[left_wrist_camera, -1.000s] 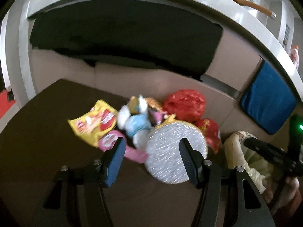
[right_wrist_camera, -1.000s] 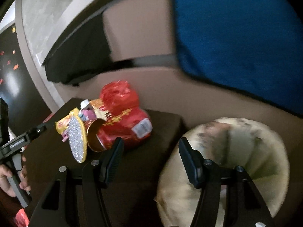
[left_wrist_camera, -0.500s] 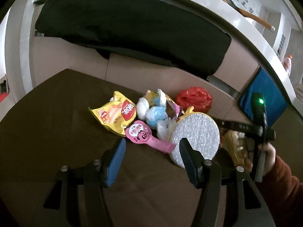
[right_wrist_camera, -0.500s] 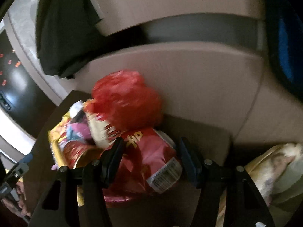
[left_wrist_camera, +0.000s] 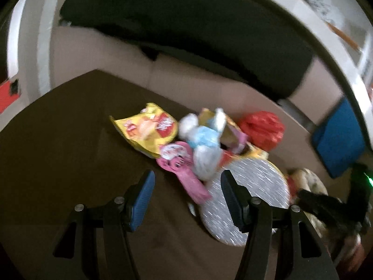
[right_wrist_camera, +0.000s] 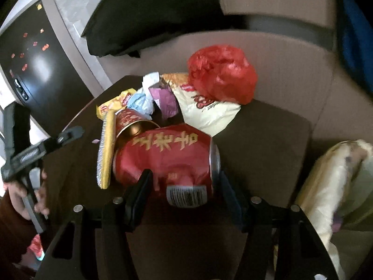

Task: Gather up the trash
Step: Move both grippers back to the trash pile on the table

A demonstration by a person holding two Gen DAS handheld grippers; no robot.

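Note:
A pile of trash lies on the dark brown table (left_wrist_camera: 58, 154). In the left wrist view it holds a yellow snack bag (left_wrist_camera: 146, 130), a pink wrapper (left_wrist_camera: 184, 175), a crumpled blue-white tissue (left_wrist_camera: 205, 144), a silver round board (left_wrist_camera: 254, 186) and a red plastic bag (left_wrist_camera: 263, 128). My left gripper (left_wrist_camera: 187, 198) is open just before the pink wrapper, holding nothing. My right gripper (right_wrist_camera: 185, 193) is open, and the near end of a red snack bag (right_wrist_camera: 167, 156) sits between its fingers. Behind that bag lie a red-gold can (right_wrist_camera: 132, 123) and a white snack bag (right_wrist_camera: 205, 109).
A bin with a cream liner (right_wrist_camera: 331, 186) stands right of the table. A beige sofa (right_wrist_camera: 291, 70) with a black cloth (right_wrist_camera: 151, 16) and a blue cushion (left_wrist_camera: 338, 135) runs behind. A person's hand (right_wrist_camera: 21, 198) holds the left gripper's handle at the left.
My right gripper has come in low onto the red snack bag, whose end now lies between the fingers. The left gripper has swung closer to the pile.

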